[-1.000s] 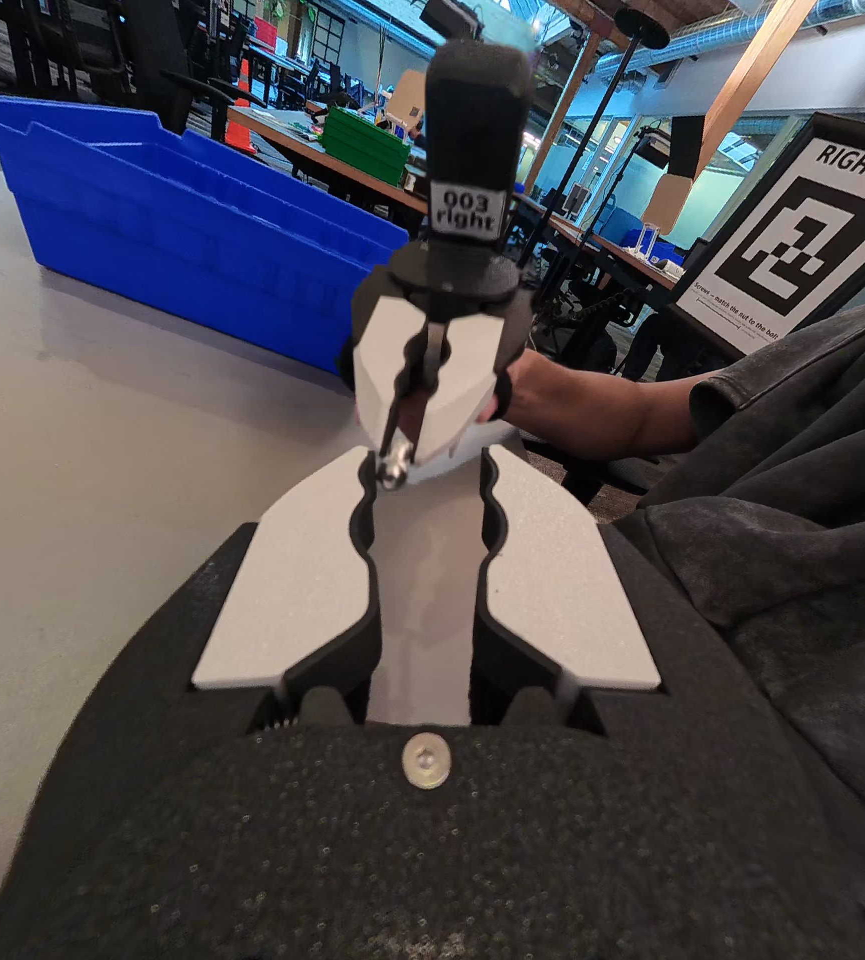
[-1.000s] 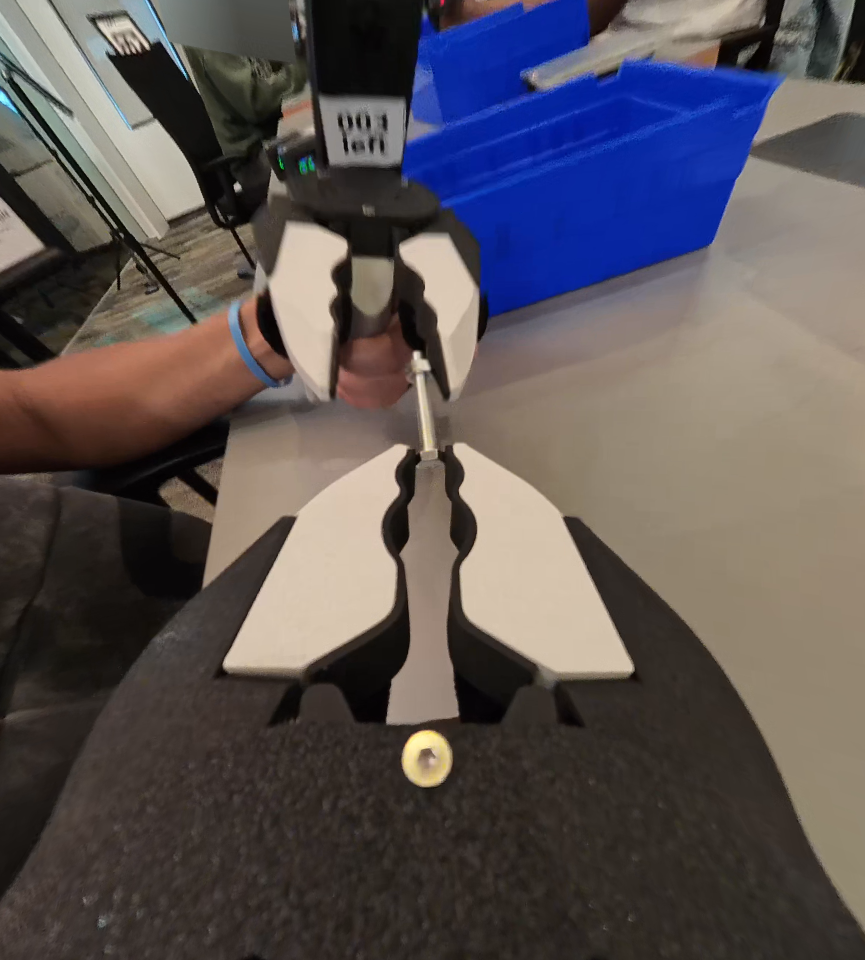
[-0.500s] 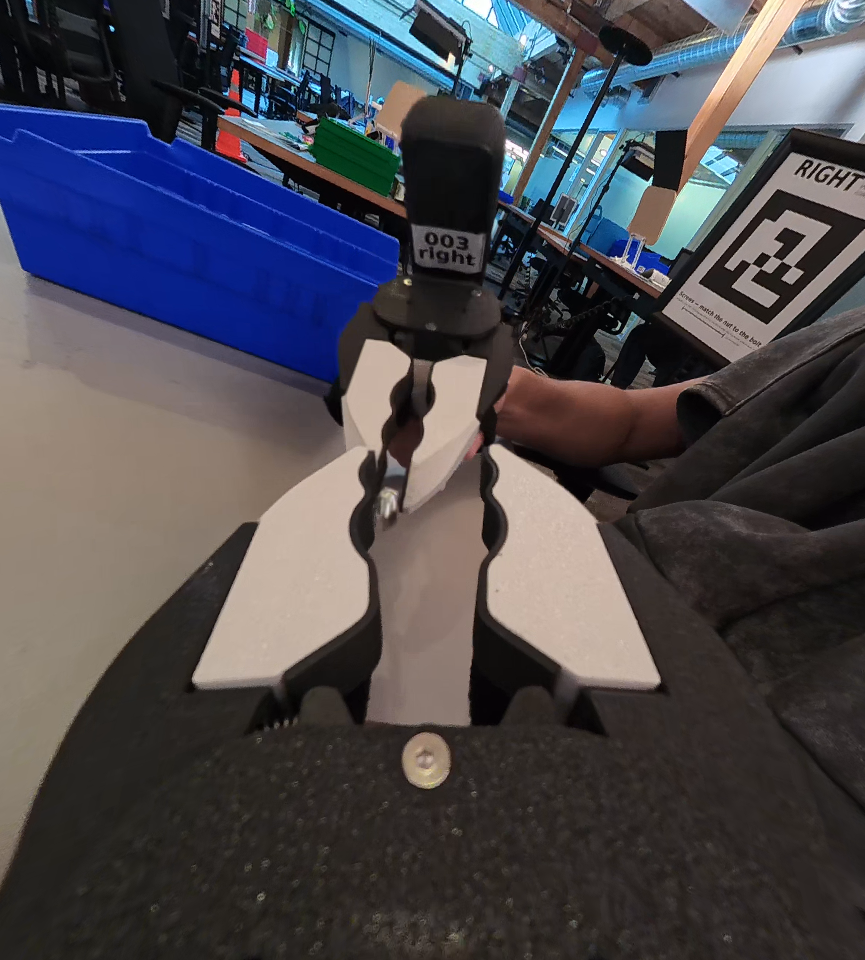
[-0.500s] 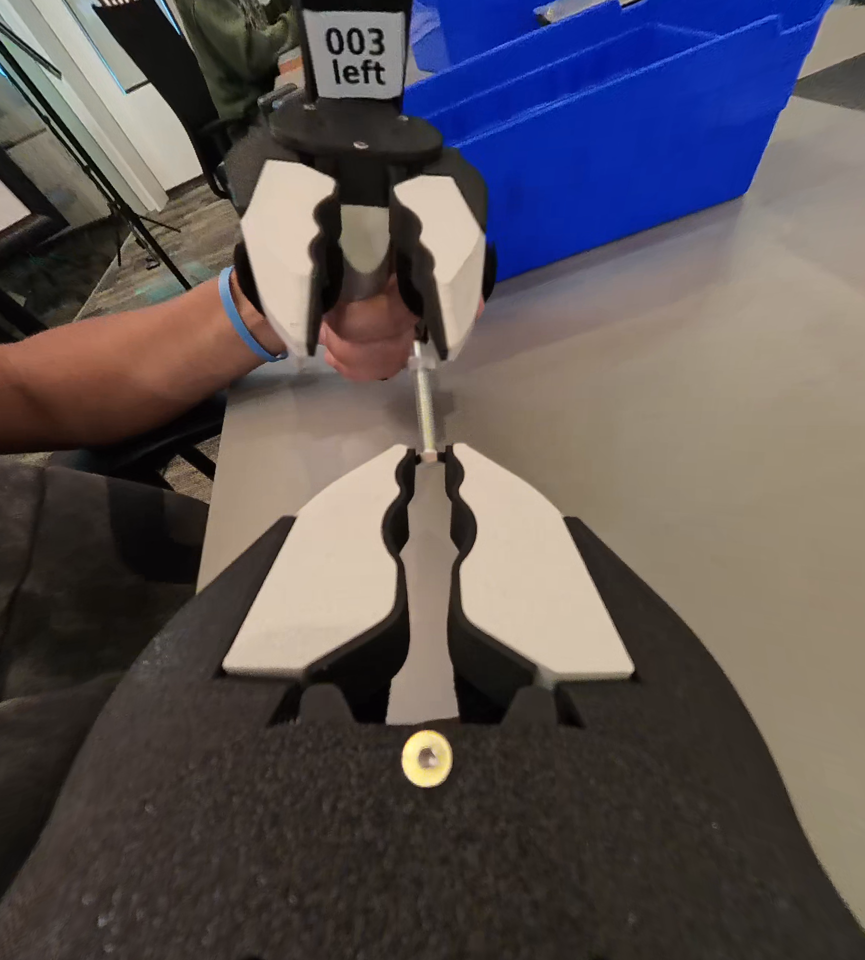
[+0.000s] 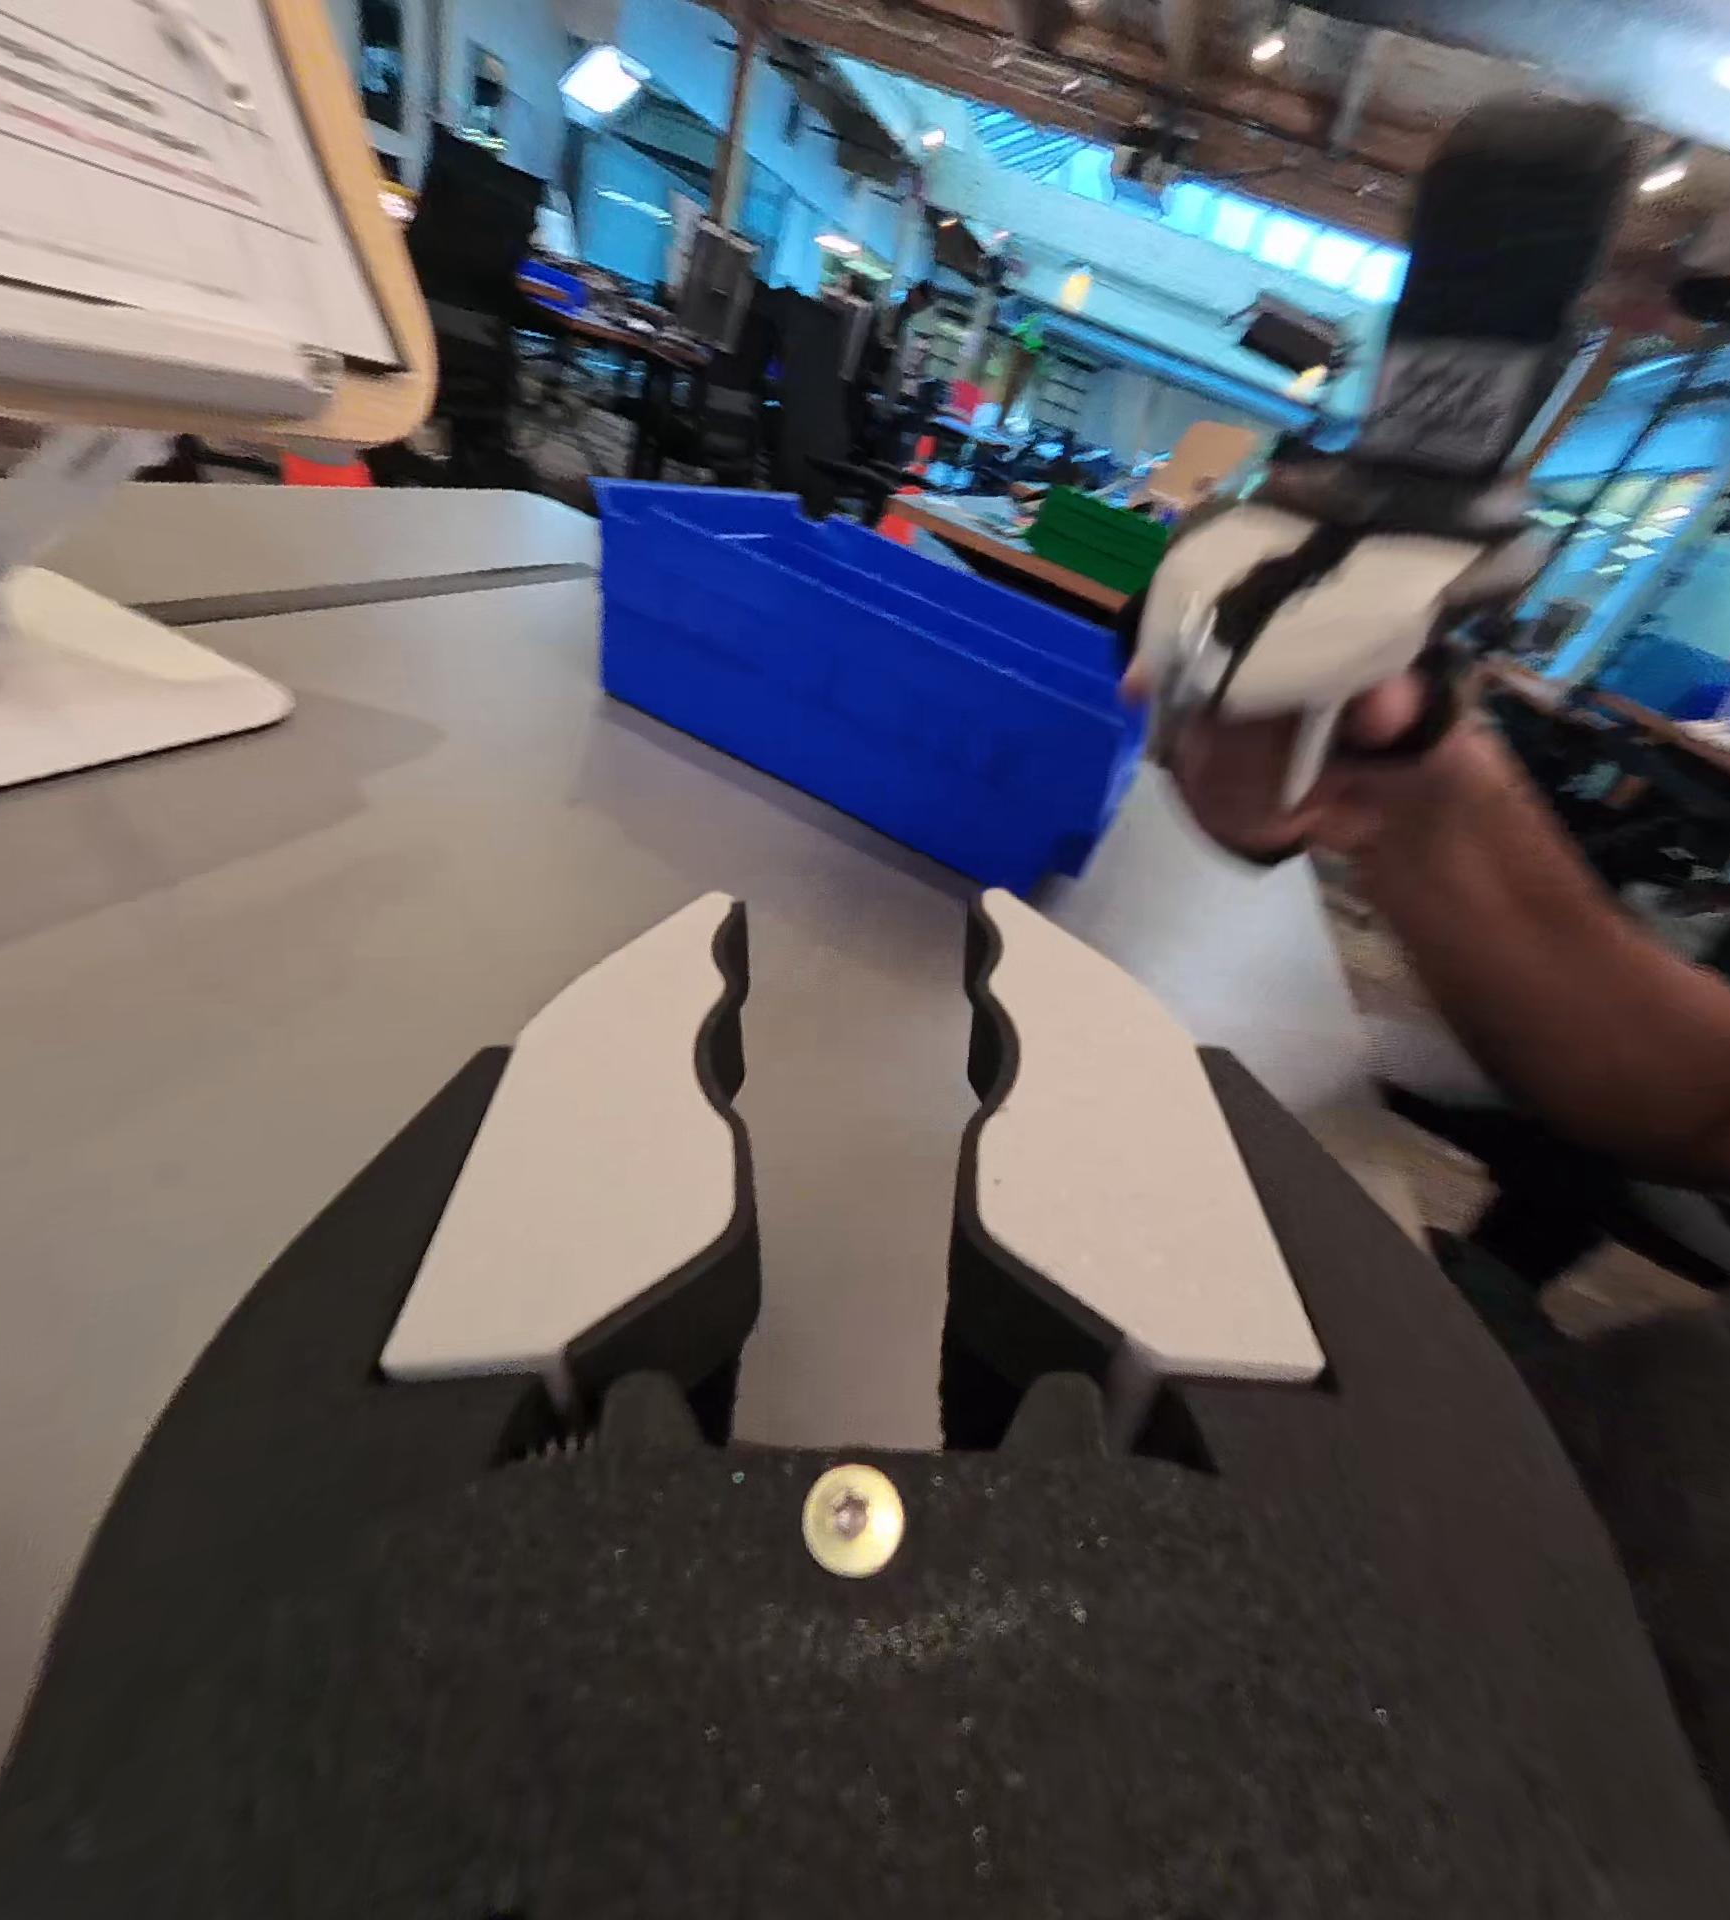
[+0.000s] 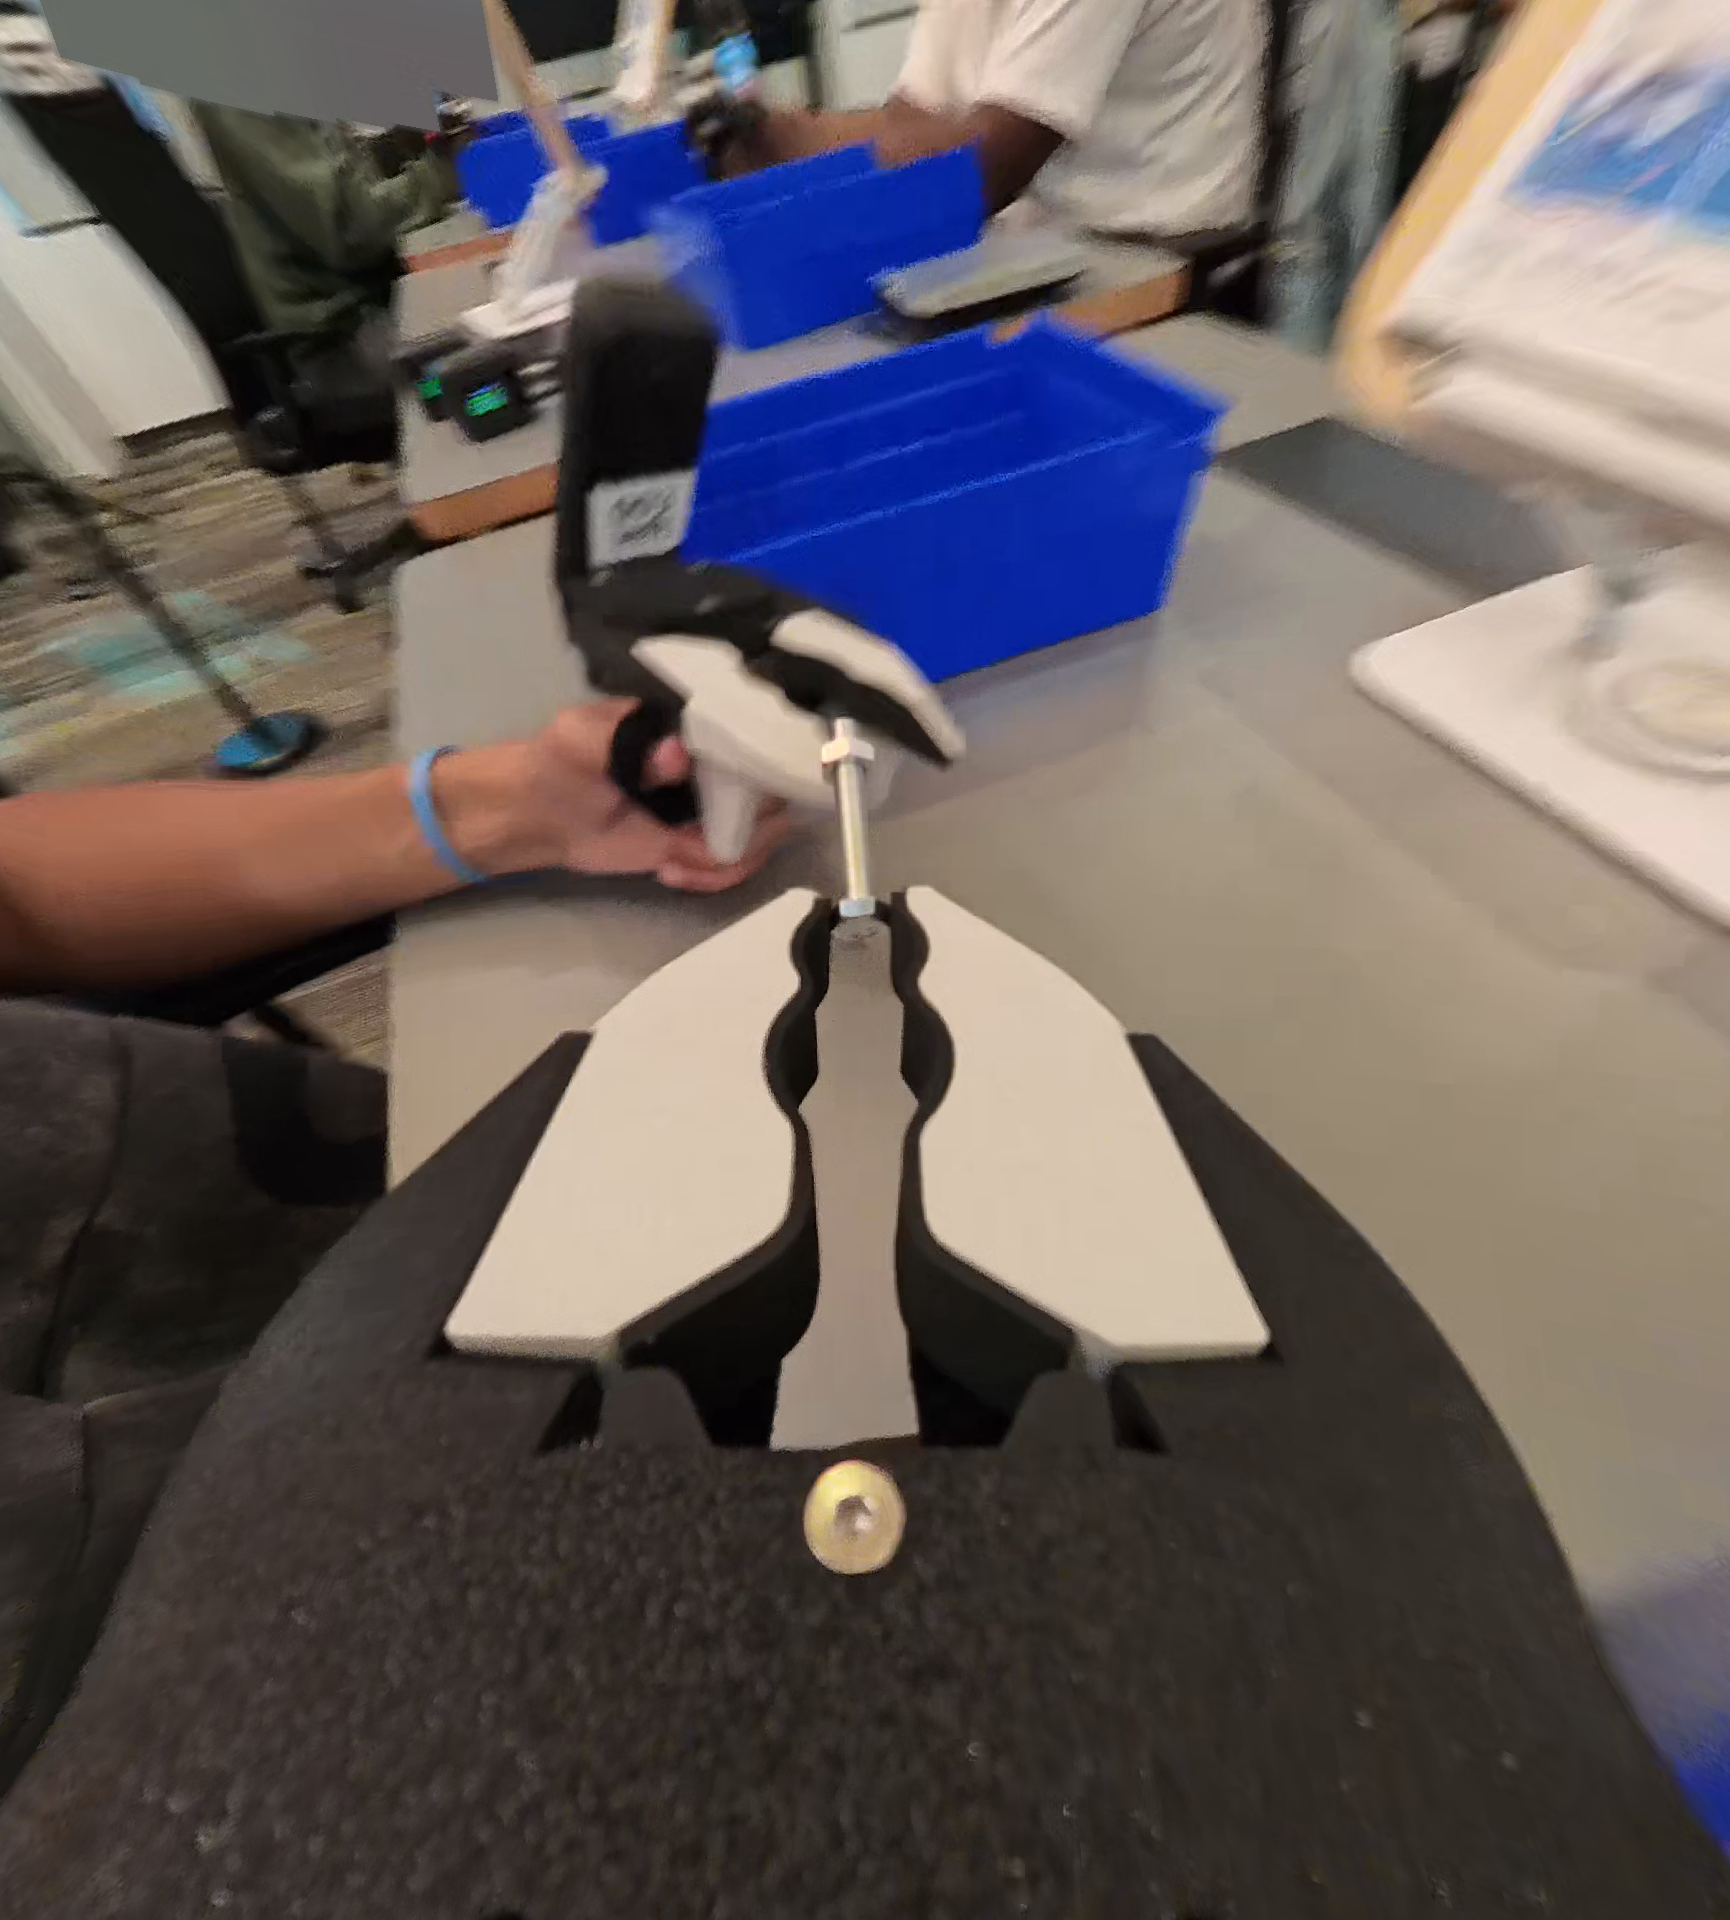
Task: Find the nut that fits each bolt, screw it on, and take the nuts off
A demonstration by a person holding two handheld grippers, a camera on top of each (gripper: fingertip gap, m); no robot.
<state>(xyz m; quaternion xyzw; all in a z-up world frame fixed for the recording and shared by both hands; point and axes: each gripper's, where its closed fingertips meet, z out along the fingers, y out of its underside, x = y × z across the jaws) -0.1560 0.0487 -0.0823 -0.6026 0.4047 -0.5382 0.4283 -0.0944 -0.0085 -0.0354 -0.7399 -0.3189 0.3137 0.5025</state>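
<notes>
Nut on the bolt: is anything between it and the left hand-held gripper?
Nothing visible. The nut sits exposed at the far end of the bolt, close to the open left hand-held gripper. The right hand-held gripper clamps only the bolt's near end.

Looks like a big open-plan lab or workshop: exposed ceiling ducts, rows of desks (image 5: 1006,530) far back, blue parts bins (image 6: 944,520) on grey tables (image 6: 1256,935), another person (image 6: 1079,114) working behind.
</notes>
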